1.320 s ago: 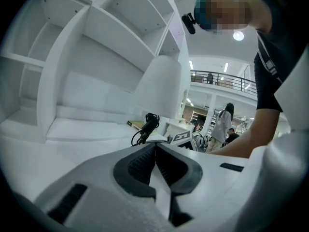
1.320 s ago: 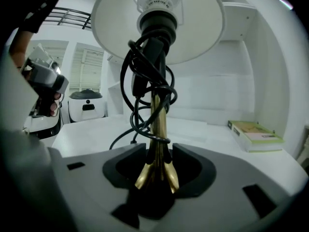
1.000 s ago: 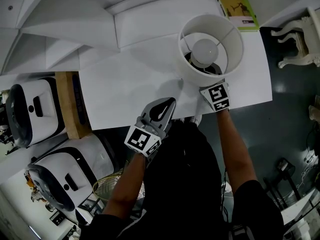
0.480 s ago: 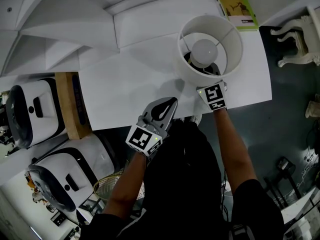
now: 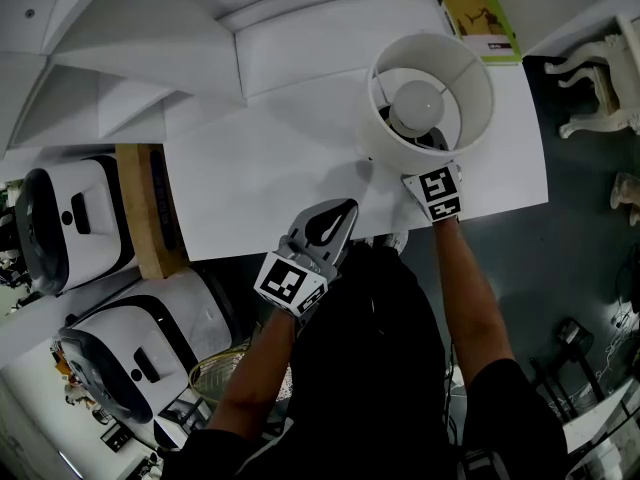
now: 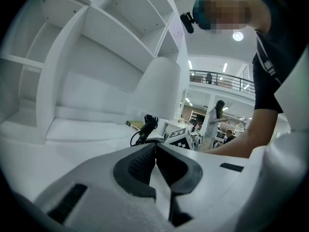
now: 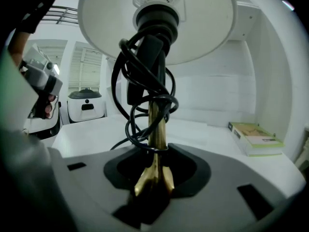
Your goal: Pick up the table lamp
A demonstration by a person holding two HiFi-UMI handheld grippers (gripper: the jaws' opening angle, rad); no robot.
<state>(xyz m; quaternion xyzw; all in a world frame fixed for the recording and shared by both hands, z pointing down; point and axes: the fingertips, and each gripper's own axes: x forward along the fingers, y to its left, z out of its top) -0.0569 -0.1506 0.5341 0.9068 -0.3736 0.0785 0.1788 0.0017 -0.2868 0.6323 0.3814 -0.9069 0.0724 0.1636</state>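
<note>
My right tongs [image 7: 154, 178] are closing round the lamp [image 7: 155, 115] at 12 o'clock, not tight yet. Left tongs [image 6: 155, 166] clenched, empty.

**Left tongs** [image 6: 155, 153]: pale grey shell; black ribbed pads meet at 12 o'clock.
**Right tongs** [image 7: 153, 170]: the same grey shell, with dark slots at 8 and 4 o'clock. The jaws are closing, with the table lamp [image 7: 155, 124] stem between them.
**Left cube** [image 5: 291, 282] and **right cube** [image 5: 433, 192]: white, printed with black square markers.
**Shirt** [image 5: 370, 368]: black, short-sleeved.
</note>
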